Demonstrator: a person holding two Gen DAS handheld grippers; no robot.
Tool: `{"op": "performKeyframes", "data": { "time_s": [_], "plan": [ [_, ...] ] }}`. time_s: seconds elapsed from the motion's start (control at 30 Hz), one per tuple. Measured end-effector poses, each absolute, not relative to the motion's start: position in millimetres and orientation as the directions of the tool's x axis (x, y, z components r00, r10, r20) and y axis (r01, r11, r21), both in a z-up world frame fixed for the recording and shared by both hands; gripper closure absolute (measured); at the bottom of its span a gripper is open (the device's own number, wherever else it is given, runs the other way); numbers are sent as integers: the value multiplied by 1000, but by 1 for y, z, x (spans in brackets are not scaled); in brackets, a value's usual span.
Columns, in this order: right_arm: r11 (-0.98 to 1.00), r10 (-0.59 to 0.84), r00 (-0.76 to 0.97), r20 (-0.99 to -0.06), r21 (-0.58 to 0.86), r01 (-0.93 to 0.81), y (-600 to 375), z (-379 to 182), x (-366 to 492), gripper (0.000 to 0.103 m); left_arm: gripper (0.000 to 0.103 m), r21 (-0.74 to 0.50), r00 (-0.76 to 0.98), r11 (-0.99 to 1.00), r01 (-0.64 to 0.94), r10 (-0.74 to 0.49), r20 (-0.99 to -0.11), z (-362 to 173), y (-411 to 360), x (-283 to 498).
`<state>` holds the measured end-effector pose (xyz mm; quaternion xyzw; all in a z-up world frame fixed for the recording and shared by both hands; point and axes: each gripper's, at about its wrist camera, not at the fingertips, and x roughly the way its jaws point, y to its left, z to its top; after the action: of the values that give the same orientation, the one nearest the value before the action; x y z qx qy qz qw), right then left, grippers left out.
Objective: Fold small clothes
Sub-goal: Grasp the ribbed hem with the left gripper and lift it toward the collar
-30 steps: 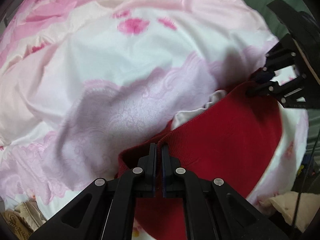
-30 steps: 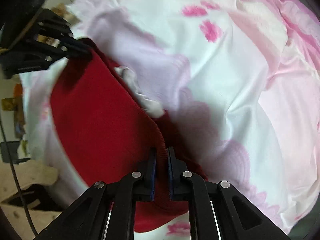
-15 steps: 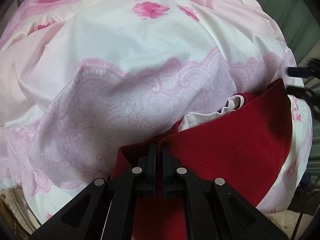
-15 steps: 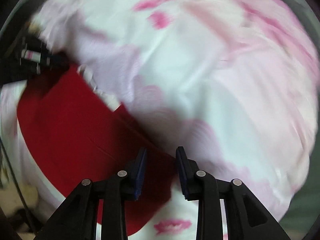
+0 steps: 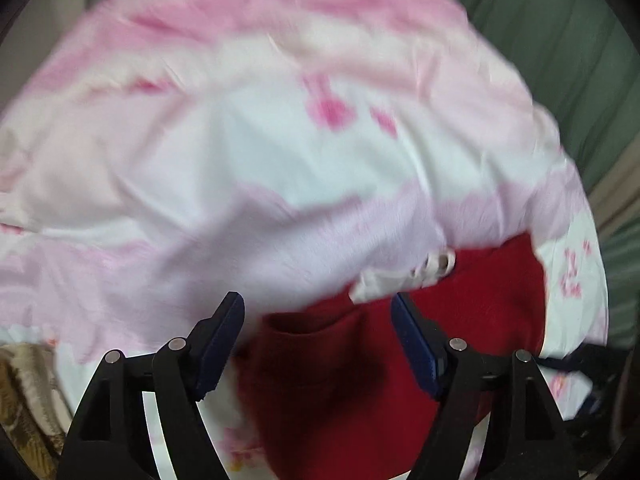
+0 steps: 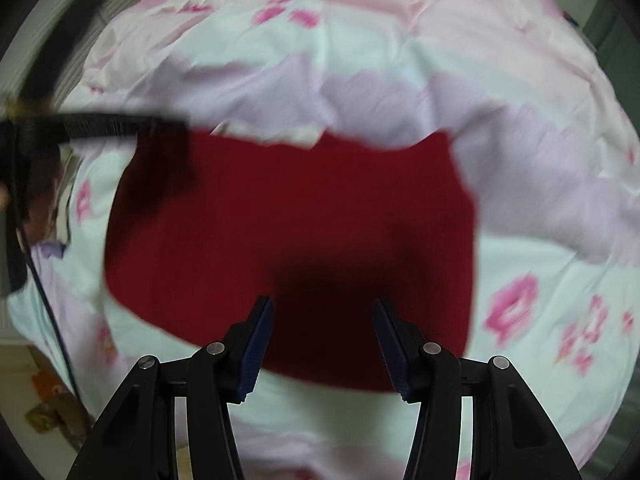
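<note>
A small red knit garment [image 6: 288, 224] lies folded flat on the pink-and-white floral bedsheet [image 6: 400, 60], with a strip of white lining [image 6: 280, 134] showing at its far edge. My right gripper [image 6: 323, 320] is open and empty above the garment's near edge. My left gripper [image 5: 318, 320] is open and empty over the garment's [image 5: 360, 380] left corner; the white lining [image 5: 400, 276] shows beyond it. The left gripper also shows blurred at the left of the right wrist view [image 6: 100, 126].
The bedsheet [image 5: 240, 140] covers the bed all around. A green curtain [image 5: 560, 60] hangs at the right. Beige cloth [image 5: 24, 400] lies beside the bed at lower left. A floor with clutter [image 6: 48, 408] shows past the bed's edge.
Both grippers have opened and let go of the red garment, the right first, then the left. Both pulled back; the garment now lies flat on the sheet.
</note>
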<state>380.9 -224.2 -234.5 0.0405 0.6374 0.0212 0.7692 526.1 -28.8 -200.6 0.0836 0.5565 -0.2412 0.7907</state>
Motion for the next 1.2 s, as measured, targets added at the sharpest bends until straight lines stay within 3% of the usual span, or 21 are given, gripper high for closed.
{"op": "performKeyframes", "data": {
  "time_s": [0.17, 0.27, 0.4, 0.63, 0.8, 1.2],
  "plan": [
    [990, 139, 172, -975, 143, 8, -197, -254, 373, 51, 16, -147, 322, 889, 434, -305, -896, -176, 16, 484],
    [995, 98, 180, -979, 101, 7, -188, -264, 383, 51, 16, -164, 258, 889, 427, -294, -920, -206, 40, 450],
    [999, 46, 170, -984, 48, 7, -179, -280, 398, 51, 16, -276, 156, 906, 321, -338, -928, -260, 63, 428],
    [1000, -23, 142, -990, -24, -5, -168, -296, 410, 51, 17, -521, 152, 838, 164, -543, -826, -295, 83, 442],
    [1000, -18, 132, -991, -16, 14, -164, -303, 416, 51, 23, -581, 135, 801, 142, -597, -791, -316, 80, 457],
    [1000, -18, 133, -991, -17, 11, -158, -306, 417, 50, 24, -737, 33, 664, 124, -745, -666, -363, 68, 485]
  ]
}}
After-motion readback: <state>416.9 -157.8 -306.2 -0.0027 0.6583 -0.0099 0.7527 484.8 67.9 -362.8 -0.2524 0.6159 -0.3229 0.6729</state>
